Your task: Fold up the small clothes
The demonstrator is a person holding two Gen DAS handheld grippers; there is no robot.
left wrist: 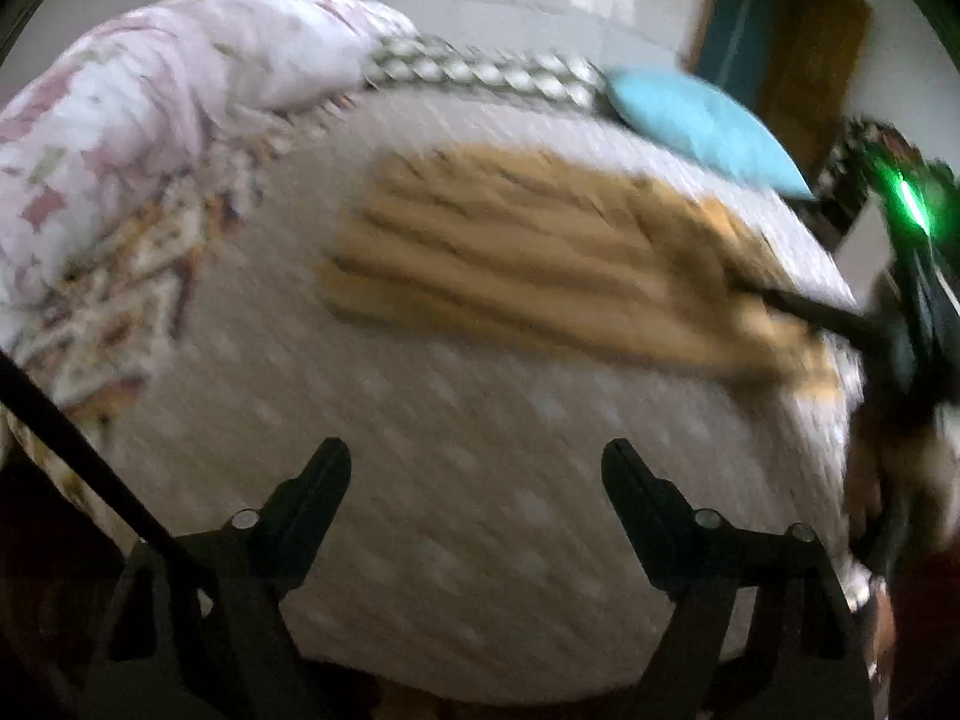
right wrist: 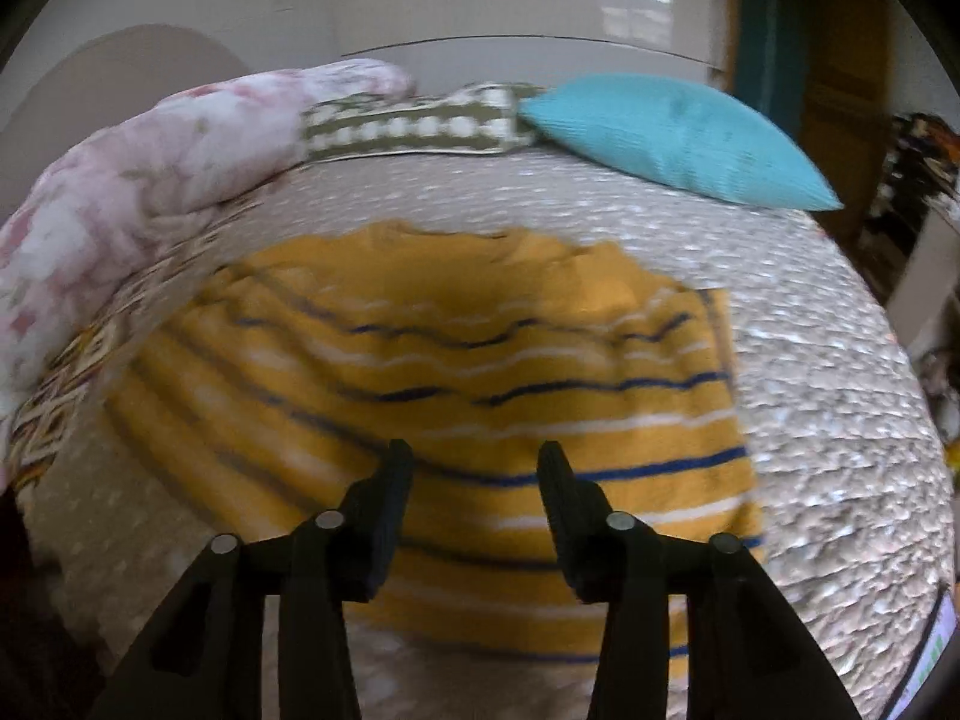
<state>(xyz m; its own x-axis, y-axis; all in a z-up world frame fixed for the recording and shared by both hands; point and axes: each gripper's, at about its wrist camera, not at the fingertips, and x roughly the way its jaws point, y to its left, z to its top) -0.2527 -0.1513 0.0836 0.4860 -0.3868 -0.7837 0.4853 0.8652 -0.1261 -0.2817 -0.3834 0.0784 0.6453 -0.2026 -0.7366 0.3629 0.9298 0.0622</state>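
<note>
A mustard-yellow garment with thin blue and white stripes lies spread on the white dotted bedspread. My right gripper is open and empty, its fingers hovering over the garment's near part. In the left wrist view the same garment lies further off, blurred. My left gripper is open and empty above bare bedspread, short of the garment. The right gripper's body with a green light reaches onto the garment's right edge in that view.
A turquoise pillow lies at the bed's far right. A pink floral duvet is heaped along the left. A green-and-white patterned pillow sits at the head. A wooden door stands beyond the bed's right side.
</note>
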